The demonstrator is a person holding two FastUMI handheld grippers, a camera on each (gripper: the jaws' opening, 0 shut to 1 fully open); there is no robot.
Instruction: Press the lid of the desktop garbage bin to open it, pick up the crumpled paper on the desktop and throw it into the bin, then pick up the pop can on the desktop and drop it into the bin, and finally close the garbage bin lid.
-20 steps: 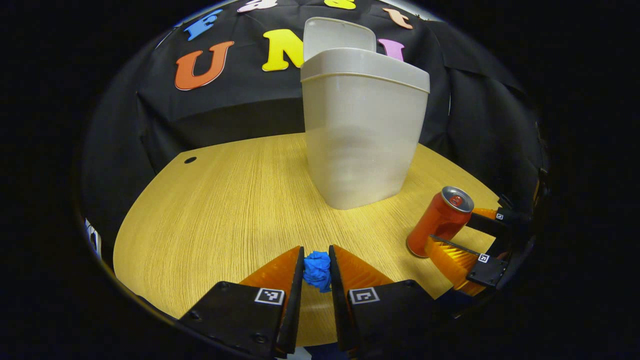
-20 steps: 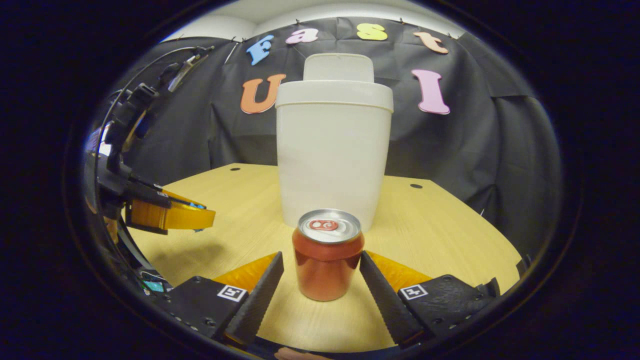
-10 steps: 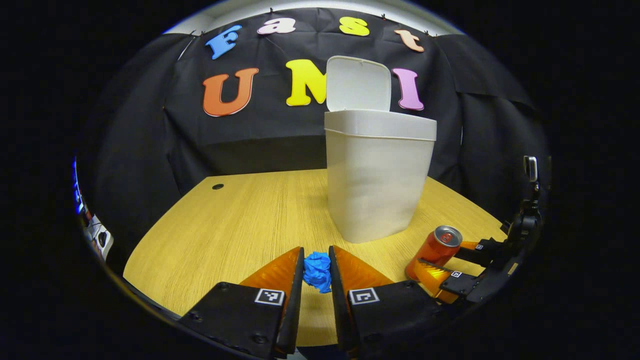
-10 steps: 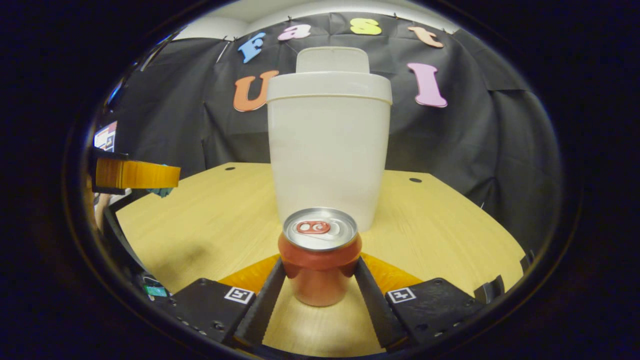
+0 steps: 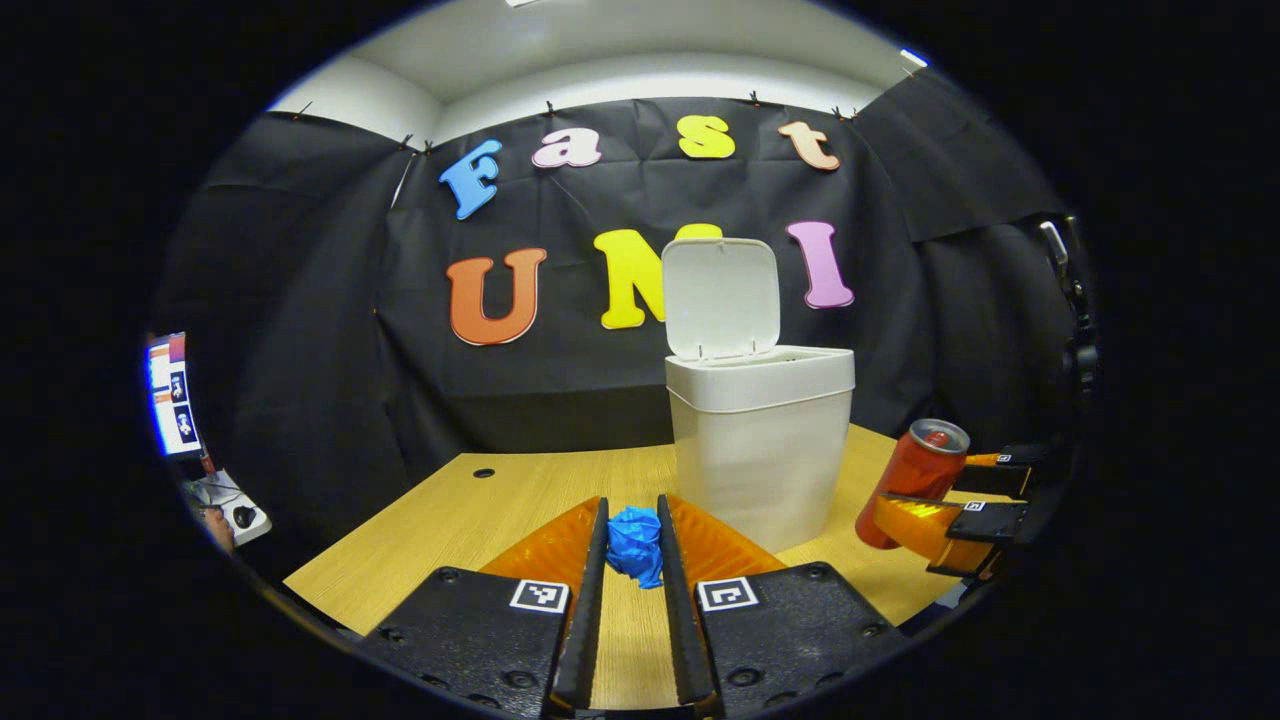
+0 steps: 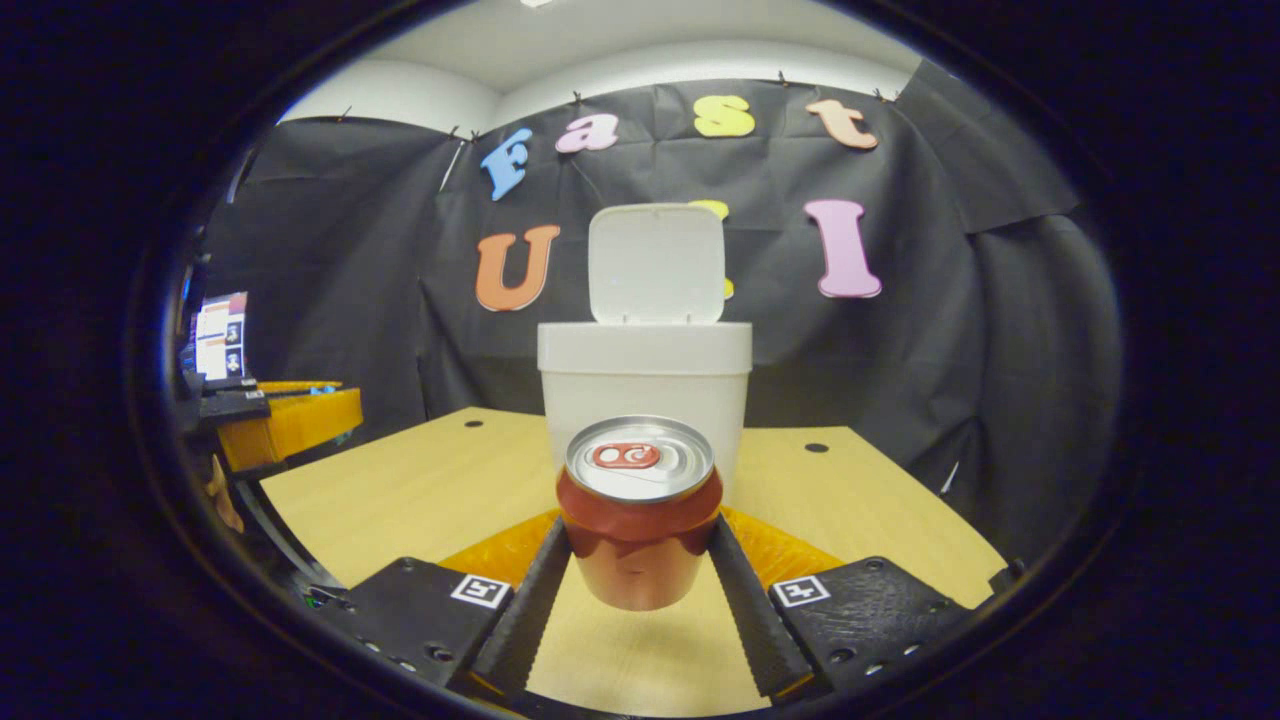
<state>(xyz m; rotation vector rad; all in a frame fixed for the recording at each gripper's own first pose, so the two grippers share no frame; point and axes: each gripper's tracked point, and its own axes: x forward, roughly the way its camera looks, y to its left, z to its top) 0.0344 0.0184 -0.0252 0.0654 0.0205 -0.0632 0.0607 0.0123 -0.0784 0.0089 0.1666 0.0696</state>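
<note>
The white garbage bin (image 5: pixel 758 450) (image 6: pixel 645 385) stands on the wooden table with its lid (image 5: pixel 722 298) (image 6: pixel 657 264) swung upright. My left gripper (image 5: pixel 633 545) is shut on the blue crumpled paper (image 5: pixel 635 545), held above the table, short of the bin. My right gripper (image 6: pixel 638 545) is shut on the red pop can (image 6: pixel 638 525), lifted off the table in front of the bin. In the left gripper view the pop can (image 5: pixel 908 480) and the right gripper (image 5: pixel 950 500) hang to the right of the bin. In the right gripper view the left gripper (image 6: pixel 285 425) sits at the far left.
The round-edged wooden table (image 5: pixel 520 500) (image 6: pixel 430 490) has small dark holes near its back. Black cloth walls close in behind the bin. A screen (image 5: pixel 170 395) and a small device (image 5: pixel 235 515) sit off the table at the left.
Both grippers have risen and pulled back from the bin. The can, closed on half a second ago, has left the table. The paper stays clamped in the left gripper.
</note>
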